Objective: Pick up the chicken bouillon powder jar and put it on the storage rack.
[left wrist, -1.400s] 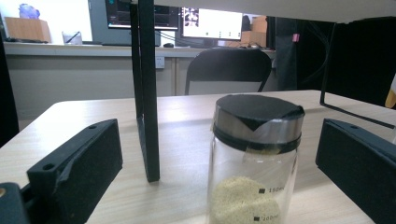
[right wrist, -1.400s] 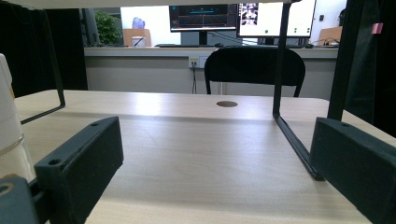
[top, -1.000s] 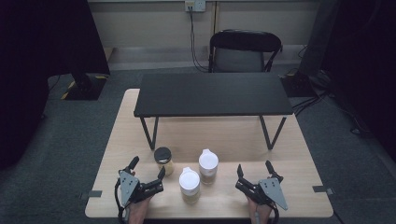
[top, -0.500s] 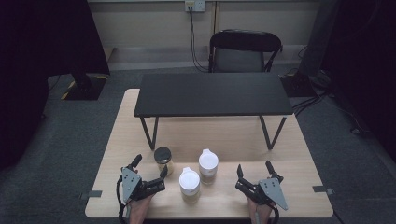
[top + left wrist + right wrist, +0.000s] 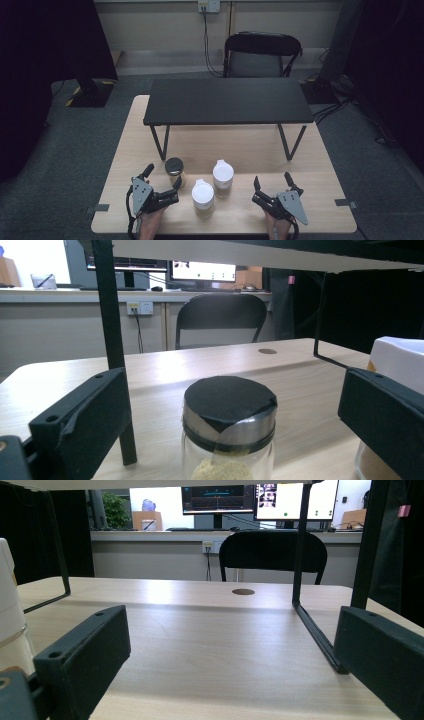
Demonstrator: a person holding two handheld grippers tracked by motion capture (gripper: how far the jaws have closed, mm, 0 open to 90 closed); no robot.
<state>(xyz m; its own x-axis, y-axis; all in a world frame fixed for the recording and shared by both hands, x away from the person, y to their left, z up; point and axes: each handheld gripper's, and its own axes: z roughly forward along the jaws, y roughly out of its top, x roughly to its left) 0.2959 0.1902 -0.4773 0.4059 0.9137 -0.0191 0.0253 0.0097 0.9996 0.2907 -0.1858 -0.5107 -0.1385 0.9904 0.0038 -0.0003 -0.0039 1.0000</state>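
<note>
1. L gripper (image 5: pixel 161 176): jaws wide apart, nothing held; black-lidded jar (image 5: pixel 229 432) sits between them in the left gripper view, not touched on either side.
2. Change vs a sec ago: L gripper has crept a bit fwd/right toward that jar (image 5: pixel 174 171); jars themselves haven't moved; R gripper (image 5: pixel 272 183) looks unchanged.
3. R gripper: jaws wide open, holding nothing; bare tabletop ahead, edge of a white-lidded jar at far left of its view.
4. Outward: two white-lidded jars, near one (image 5: pixel 203 198) just right of L gripper, other (image 5: pixel 223 177) behind it; black shelf (image 5: pixel 227 101) stands further back on wooden table (image 5: pixel 320 170).
5. Meaning: prob. lining up a grasp on the black-lidded jar; approach barely begun, closing not yet started.
</note>
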